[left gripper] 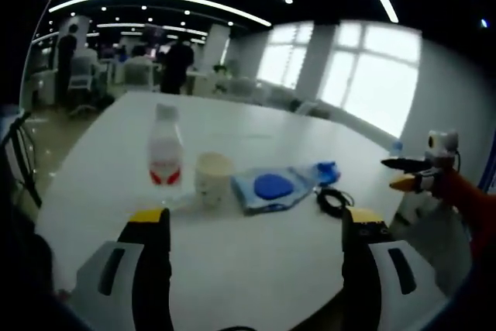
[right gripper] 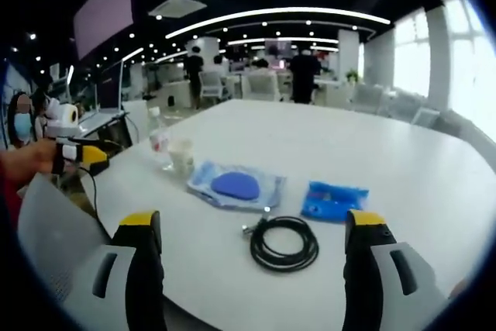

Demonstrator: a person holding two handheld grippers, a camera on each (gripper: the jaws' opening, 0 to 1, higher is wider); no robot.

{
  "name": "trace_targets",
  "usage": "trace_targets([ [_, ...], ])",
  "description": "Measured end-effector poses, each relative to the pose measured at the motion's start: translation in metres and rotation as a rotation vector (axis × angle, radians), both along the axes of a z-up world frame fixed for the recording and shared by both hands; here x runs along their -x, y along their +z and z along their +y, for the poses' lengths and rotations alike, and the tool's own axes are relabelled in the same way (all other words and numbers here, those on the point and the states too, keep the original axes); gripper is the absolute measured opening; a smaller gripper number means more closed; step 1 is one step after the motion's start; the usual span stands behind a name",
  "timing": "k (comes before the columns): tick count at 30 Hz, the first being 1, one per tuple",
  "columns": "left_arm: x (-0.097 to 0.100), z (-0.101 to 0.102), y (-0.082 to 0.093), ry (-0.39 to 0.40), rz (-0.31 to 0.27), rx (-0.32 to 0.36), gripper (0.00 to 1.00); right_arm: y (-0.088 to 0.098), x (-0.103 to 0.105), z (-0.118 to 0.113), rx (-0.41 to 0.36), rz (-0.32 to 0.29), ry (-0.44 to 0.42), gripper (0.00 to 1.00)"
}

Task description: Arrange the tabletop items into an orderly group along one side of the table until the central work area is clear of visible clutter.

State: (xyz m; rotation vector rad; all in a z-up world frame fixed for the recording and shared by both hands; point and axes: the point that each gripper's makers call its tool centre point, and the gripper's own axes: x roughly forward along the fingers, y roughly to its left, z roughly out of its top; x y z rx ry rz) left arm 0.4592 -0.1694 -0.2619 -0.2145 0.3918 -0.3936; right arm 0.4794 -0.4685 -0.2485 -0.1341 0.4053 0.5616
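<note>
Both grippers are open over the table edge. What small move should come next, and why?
Probably ease the right gripper forward onto the black cable coil: it lies closest, between the open jaws, apart from the blue pouch, blue packet, cup and bottle. The left gripper holds nothing.

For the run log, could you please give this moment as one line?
both hand-held grippers open, empty | clear plastic bottle, cream cup, blue pouch, blue packet, black coiled cable untouched on white table

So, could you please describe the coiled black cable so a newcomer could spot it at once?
On the white table, look to the near edge, in front of the blue pouch and the small blue packet. The black cable lies there wound in a loose ring, the only dark, round, open loop among the items.
</note>
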Motion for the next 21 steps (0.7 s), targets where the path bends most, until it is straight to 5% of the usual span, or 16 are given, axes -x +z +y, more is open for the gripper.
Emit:
trace_targets([
  [21, -0.0028, -0.002, -0.0039, -0.007, 0.007, 0.0, 0.88, -0.0026, -0.0017, -0.0006, -0.003, 0.007, -0.008, 0.97],
])
